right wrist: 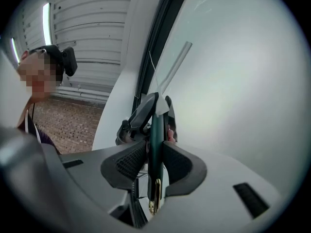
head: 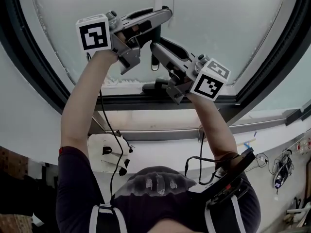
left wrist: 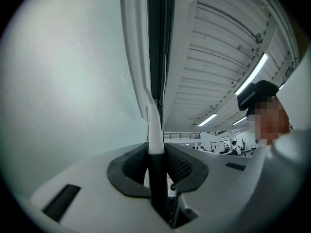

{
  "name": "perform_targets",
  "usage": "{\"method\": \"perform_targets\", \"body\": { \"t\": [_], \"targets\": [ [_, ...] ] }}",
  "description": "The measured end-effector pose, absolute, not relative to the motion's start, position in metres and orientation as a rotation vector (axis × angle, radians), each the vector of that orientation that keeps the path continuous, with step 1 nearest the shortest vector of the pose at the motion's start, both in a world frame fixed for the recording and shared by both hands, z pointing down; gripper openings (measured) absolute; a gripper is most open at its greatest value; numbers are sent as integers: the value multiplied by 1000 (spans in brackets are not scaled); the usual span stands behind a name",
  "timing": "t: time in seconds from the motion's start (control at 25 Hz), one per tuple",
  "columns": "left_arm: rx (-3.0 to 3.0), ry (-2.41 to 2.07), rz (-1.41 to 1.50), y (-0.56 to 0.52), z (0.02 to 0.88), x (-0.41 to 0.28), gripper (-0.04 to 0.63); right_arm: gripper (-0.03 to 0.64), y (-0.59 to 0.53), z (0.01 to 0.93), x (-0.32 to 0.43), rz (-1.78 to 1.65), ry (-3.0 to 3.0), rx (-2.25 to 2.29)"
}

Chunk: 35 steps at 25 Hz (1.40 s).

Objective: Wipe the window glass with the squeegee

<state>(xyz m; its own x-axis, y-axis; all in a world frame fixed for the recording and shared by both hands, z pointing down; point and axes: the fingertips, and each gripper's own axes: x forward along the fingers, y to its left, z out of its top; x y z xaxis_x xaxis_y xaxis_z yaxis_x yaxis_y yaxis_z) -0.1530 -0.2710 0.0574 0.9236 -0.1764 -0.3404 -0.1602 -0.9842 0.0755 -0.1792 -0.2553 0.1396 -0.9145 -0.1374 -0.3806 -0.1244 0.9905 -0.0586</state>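
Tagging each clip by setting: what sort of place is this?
Likely a large indoor workshop or lab hall: a big dark-framed window, a ribbed ceiling with strip lights, and dangling cables.

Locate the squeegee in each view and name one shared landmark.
Head view: squeegee top centre, handle pointing down.
Left gripper view: centre, rising from between the jaws.
Right gripper view: lower centre, handle clamped between the jaws.
Shared landmark: the window glass.

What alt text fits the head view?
The left gripper and right gripper both clamp the squeegee handle, held up at the window glass. The person's arms reach up from below; a dark frame borders the glass.
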Motion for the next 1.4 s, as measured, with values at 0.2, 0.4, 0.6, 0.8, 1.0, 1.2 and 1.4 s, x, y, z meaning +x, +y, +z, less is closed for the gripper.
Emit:
{"method": "perform_targets", "body": {
  "t": [0.2, 0.4, 0.6, 0.8, 1.0, 1.2, 1.4],
  "targets": [
    [3028, -287, -536, -278, 59, -153, 84, 101, -260, 144, -179, -8, 2767, -227],
    [3011, -293, -502, -279, 64, -154, 84, 101, -260, 157, -177, -24, 2772, -222],
    [2987, -284, -484, -280, 65, -152, 83, 101, -262, 162, -177, -28, 2779, -217],
    [2980, -296, -456, -281, 64, -149, 83, 101, -267, 161, -177, -79, 2782, -217],
    [2984, -351, -381, -290, 62, -141, 83, 95, -284, 159, -170, -178, 2778, -263],
    [2965, -370, -380, -292, 76, -143, 83, 95, -283, 171, -171, -229, 2798, -252],
    [2938, -379, -391, -292, 91, -144, 84, 95, -282, 186, -173, -282, 2808, -239]
  ]
}}
